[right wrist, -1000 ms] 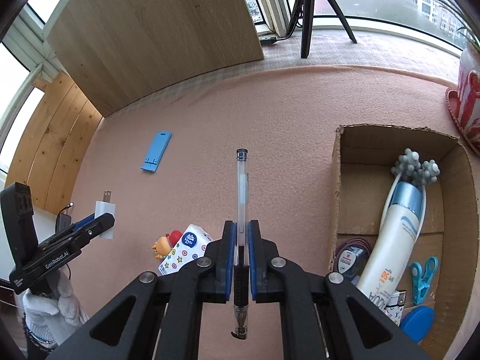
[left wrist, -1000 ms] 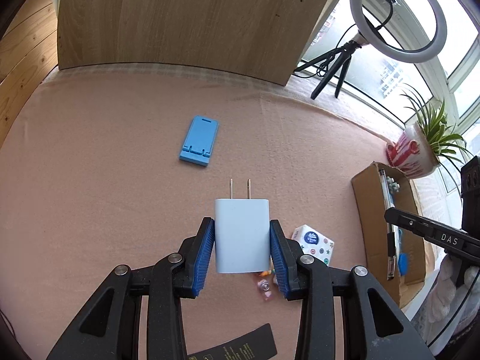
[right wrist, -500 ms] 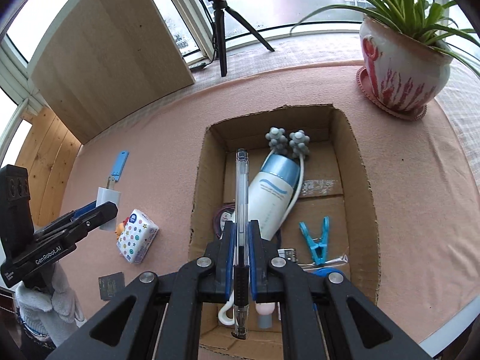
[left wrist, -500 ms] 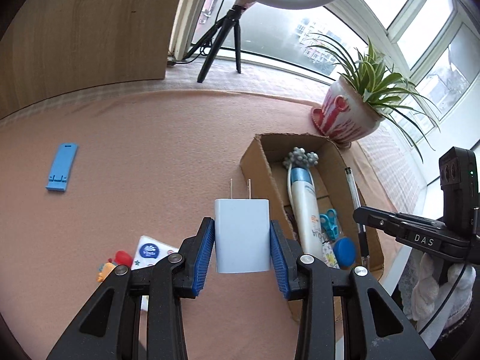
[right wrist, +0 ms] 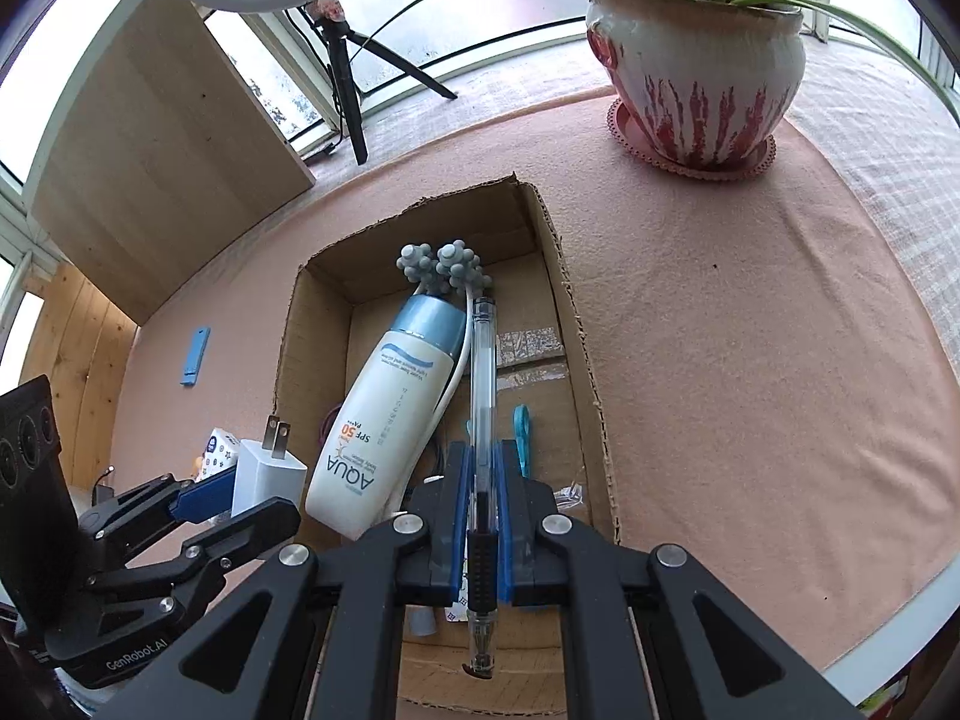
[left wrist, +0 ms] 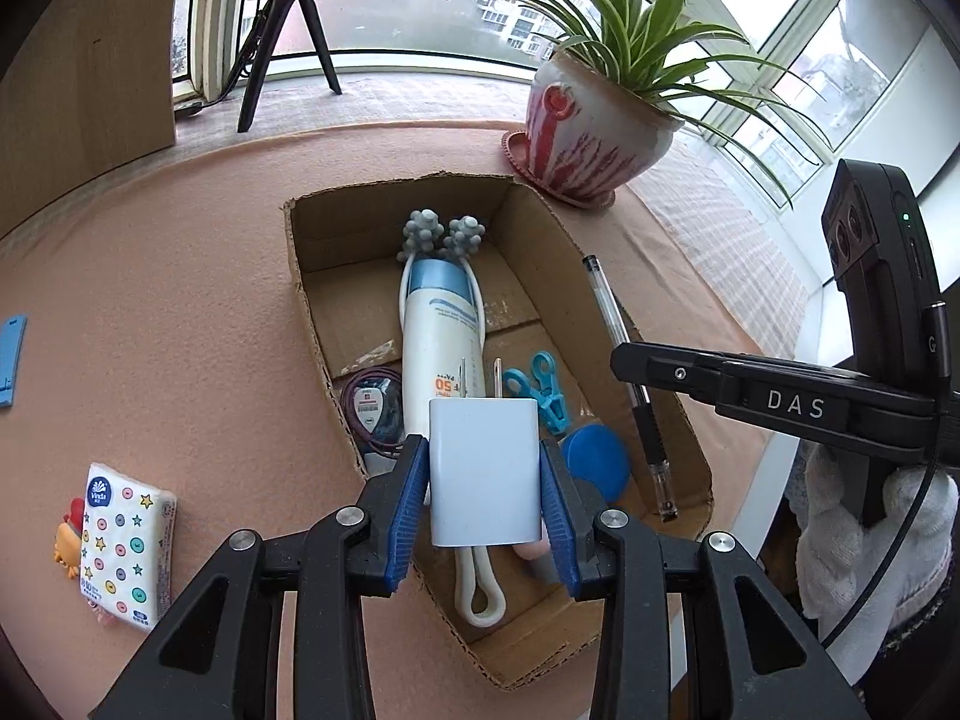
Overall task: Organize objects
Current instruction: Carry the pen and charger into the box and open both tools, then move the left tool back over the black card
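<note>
My left gripper [left wrist: 483,480] is shut on a white charger plug [left wrist: 483,471], prongs forward, held above the near left part of the cardboard box [left wrist: 300,276]. My right gripper [right wrist: 480,498] is shut on a clear gel pen [right wrist: 483,372] and holds it above the box [right wrist: 579,324], pointing along its length. The pen also shows in the left wrist view [left wrist: 618,324], over the box's right wall. The plug shows in the right wrist view [right wrist: 267,468]. In the box lie a white sunscreen bottle [left wrist: 441,348], a grey massage roller [left wrist: 441,234], blue clips [left wrist: 540,384] and a blue lid [left wrist: 597,462].
A tissue pack [left wrist: 126,534] and a small toy [left wrist: 66,546] lie on the pink cloth left of the box. A blue phone stand [right wrist: 195,354] lies farther left. A potted plant [right wrist: 696,66] stands behind the box on the right. A tripod [right wrist: 348,72] and a wooden board [right wrist: 150,138] stand at the back.
Both grippers have swung right and come closer over the box, each still holding its object. The box now fills the middle of both views.
</note>
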